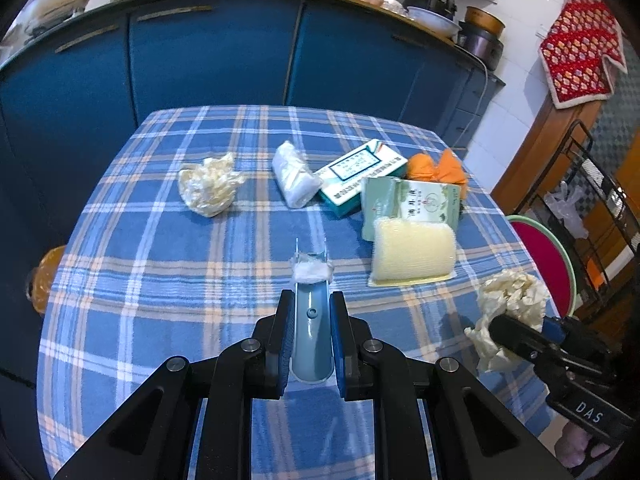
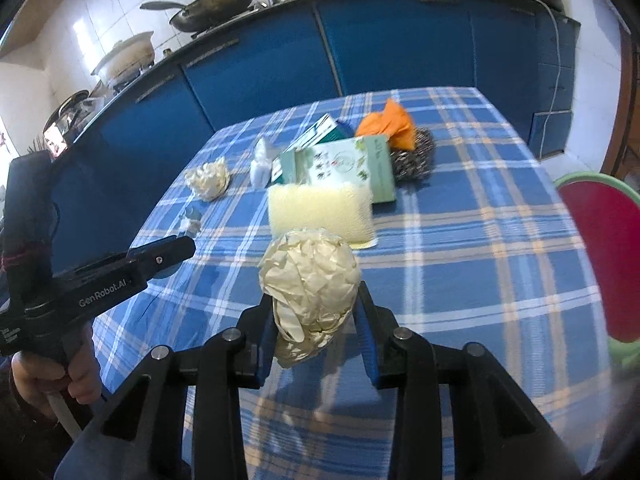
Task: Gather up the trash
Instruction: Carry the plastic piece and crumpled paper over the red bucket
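My left gripper (image 1: 311,308) is shut on a grey-blue dustpan handle (image 1: 311,340); a white fluffy wad (image 1: 312,270) lies at the pan's far end. My right gripper (image 2: 316,312) is shut on a crumpled cream paper ball (image 2: 310,280), held above the table; it also shows in the left wrist view (image 1: 510,300). A second crumpled cream paper (image 1: 210,186) lies on the plaid tablecloth (image 1: 160,280) at the far left, and shows in the right wrist view (image 2: 208,180). A rolled white plastic wad (image 1: 294,176) lies beside it.
A teal box (image 1: 356,176), a green packet (image 1: 412,204), a yellow sponge (image 1: 414,252), an orange cloth (image 1: 440,168) and a steel scourer (image 2: 414,158) sit at the table's far right. A red stool (image 2: 604,256) stands right. Blue cabinets (image 1: 208,60) lie behind.
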Demonstrator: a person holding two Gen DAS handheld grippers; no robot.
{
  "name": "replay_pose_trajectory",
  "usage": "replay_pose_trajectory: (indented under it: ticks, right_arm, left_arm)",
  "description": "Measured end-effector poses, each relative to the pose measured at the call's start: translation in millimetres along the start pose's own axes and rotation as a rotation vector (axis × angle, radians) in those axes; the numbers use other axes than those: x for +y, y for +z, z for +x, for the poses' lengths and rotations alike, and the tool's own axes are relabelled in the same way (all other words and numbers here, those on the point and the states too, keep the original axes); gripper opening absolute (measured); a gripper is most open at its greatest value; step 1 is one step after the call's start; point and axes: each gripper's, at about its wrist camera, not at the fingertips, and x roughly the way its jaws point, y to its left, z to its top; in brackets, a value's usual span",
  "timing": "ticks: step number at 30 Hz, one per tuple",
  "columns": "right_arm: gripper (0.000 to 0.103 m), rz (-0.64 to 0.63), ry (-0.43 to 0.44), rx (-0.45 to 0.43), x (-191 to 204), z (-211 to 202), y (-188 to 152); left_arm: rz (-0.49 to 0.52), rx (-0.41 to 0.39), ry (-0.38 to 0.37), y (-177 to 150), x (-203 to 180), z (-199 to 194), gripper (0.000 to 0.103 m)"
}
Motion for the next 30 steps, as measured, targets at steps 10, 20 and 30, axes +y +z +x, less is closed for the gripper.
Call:
replay_pose_trajectory:
  ticks: [10,20,30]
  right_arm:
    - [0.038,0.038,-0.052,-0.047,-30.1,-25.2,5.0]
    - [0.038,0.098,-0.102,-0.097,-66.3,-54.7,6.1]
    - [0.038,0.197,-0.209,-0.171,-123.6,-93.4,4.7]
  left_arm:
    - [0.06,0.002,-0.057,13.1,-36.6,0.0,0.017]
    - [0.163,0.019,-0.14,30.6,-94.7,7.5,0.017]
    - [0.313,0.03,-0.234,45.7,-180.1,18.1,0.017]
